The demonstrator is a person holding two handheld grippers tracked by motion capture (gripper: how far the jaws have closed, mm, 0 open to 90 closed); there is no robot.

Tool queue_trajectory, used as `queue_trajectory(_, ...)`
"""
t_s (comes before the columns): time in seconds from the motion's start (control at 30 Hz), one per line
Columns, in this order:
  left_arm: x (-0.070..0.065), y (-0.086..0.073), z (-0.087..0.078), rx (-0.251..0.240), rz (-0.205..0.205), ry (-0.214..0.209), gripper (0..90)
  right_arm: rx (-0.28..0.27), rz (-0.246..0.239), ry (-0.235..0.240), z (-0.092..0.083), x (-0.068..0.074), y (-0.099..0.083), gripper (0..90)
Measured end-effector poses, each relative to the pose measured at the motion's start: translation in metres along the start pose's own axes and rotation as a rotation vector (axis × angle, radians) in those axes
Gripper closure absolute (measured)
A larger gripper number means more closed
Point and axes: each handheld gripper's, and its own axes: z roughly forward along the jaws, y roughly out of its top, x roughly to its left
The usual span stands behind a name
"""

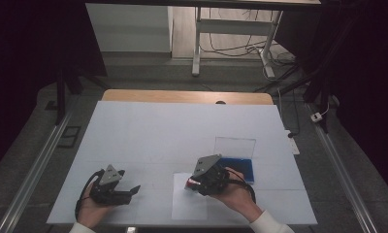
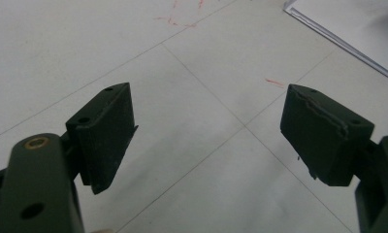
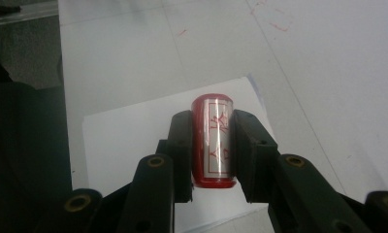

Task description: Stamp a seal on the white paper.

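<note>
Red stamp (image 3: pixel 213 141) clamped in right tongs (image 3: pixel 212 148) above paper sheet's (image 3: pixel 134 141) middle; left tongs (image 2: pixel 209 131) agape.

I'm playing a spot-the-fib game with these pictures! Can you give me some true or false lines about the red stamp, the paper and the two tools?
1. The right tool is shut on the red stamp. True.
2. The left tool holds a pencil. False: its jaws stand open with nothing between them.
3. The stamp is over a white sheet of paper. True.
4. The blue ink pad lies in front of the left tool. False: it lies beside the right tool.
5. The table is covered in white. True.
</note>
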Motion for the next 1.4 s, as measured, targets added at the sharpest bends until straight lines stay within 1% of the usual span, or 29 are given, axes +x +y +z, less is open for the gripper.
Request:
queue_trajectory(0.1, 0.0, 0.0, 0.0, -0.002, 0.0, 0.001, 20.1, 0.01, -0.005, -0.001, 0.004, 0.002, 0.001, 70.1)
queue_trajectory(0.13, 0.0, 0.0, 0.0, -0.002, 0.0, 0.001, 20.1, 0.026, -0.01, -0.001, 0.005, 0.002, 0.003, 70.0)
queue_trajectory(0.17, 0.0, 0.0, 0.0, -0.002, -0.001, 0.001, 20.1, 0.019, -0.014, 0.001, 0.007, 0.002, 0.003, 70.1)
queue_trajectory(0.27, 0.0, 0.0, 0.0, -0.001, -0.001, 0.001, 20.1, 0.034, -0.006, -0.003, 0.009, 0.002, 0.005, 70.0)
queue_trajectory(0.33, 0.0, 0.0, 0.0, -0.001, 0.0, 0.001, 20.1, 0.032, -0.008, -0.001, 0.011, 0.002, 0.006, 70.1)
queue_trajectory(0.63, 0.0, 0.0, -0.001, -0.002, -0.001, -0.001, 20.0, 0.075, -0.019, -0.009, 0.017, 0.003, 0.008, 70.0)
queue_trajectory(0.67, 0.0, 0.0, -0.001, -0.002, 0.0, -0.001, 20.1, 0.065, -0.013, -0.008, 0.019, 0.003, 0.008, 70.0)
queue_trajectory(0.83, 0.0, 0.0, -0.001, 0.0, 0.001, -0.001, 20.1, 0.086, -0.017, -0.009, 0.021, 0.002, 0.007, 70.1)
queue_trajectory(0.9, 0.0, 0.0, -0.001, 0.0, 0.002, -0.001, 20.1, 0.083, -0.011, -0.011, 0.023, 0.003, 0.006, 70.1)
queue_trajectory(0.97, 0.0, 0.0, -0.001, 0.0, 0.002, 0.0, 20.0, 0.09, -0.016, -0.009, 0.023, 0.002, 0.006, 70.0)
queue_trajectory(1.2, 0.0, 0.0, -0.001, 0.001, 0.003, 0.0, 20.1, 0.089, -0.016, -0.009, 0.027, 0.002, 0.005, 70.0)
queue_trajectory(1.33, 0.0, 0.0, -0.001, 0.002, 0.003, 0.0, 20.0, 0.106, -0.021, -0.007, 0.028, 0.001, 0.004, 70.1)
queue_trajectory(1.4, 0.0, 0.0, -0.001, 0.002, 0.004, 0.0, 20.1, 0.101, -0.019, -0.009, 0.029, 0.002, 0.004, 70.0)
